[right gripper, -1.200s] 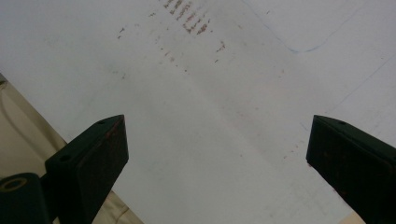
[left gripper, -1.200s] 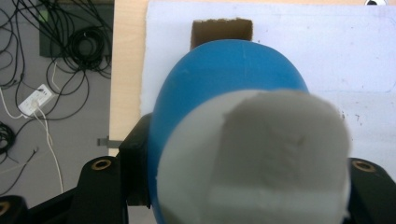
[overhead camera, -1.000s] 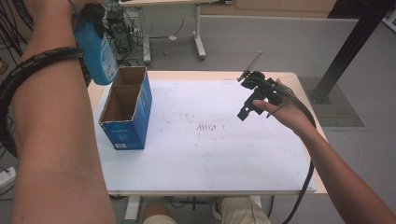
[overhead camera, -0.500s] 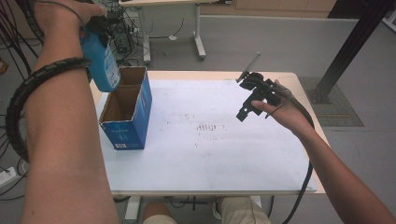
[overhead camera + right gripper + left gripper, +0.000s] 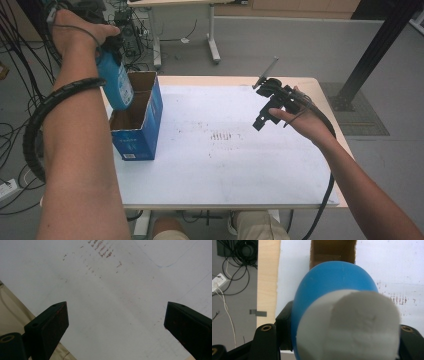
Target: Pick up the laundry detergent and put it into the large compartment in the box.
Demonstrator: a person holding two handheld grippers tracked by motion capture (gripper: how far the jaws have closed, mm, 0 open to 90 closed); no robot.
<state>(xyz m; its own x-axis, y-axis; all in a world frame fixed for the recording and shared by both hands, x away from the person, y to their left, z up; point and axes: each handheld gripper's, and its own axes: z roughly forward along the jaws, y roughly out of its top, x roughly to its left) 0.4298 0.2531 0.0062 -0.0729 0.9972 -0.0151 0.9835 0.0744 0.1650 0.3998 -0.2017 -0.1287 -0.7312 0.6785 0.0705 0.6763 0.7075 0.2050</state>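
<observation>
A blue bottle [image 5: 116,84] with a pale cap [image 5: 348,327] hangs upright over the near end of an open cardboard box [image 5: 136,121] with blue sides, at the table's left. My left gripper [image 5: 109,50] is shut on the bottle; in the left gripper view its black jaws flank the bottle [image 5: 332,280], and the box mouth [image 5: 333,251] lies below. My right gripper [image 5: 262,118] is held above the table's right half, tilted down, open and with nothing in it. In the right gripper view its fingers [image 5: 50,322] stand wide apart over the white tabletop.
The white table [image 5: 225,170] bears brownish smudges [image 5: 225,136] near its middle. Cables [image 5: 12,125] lie on the floor at the left. Another table's legs [image 5: 212,35] stand behind, and a black post [image 5: 372,55] rises at the right.
My left hand has come down and slightly right with the bottle, so the bottle's base now hangs over the box opening. The right gripper has not moved.
</observation>
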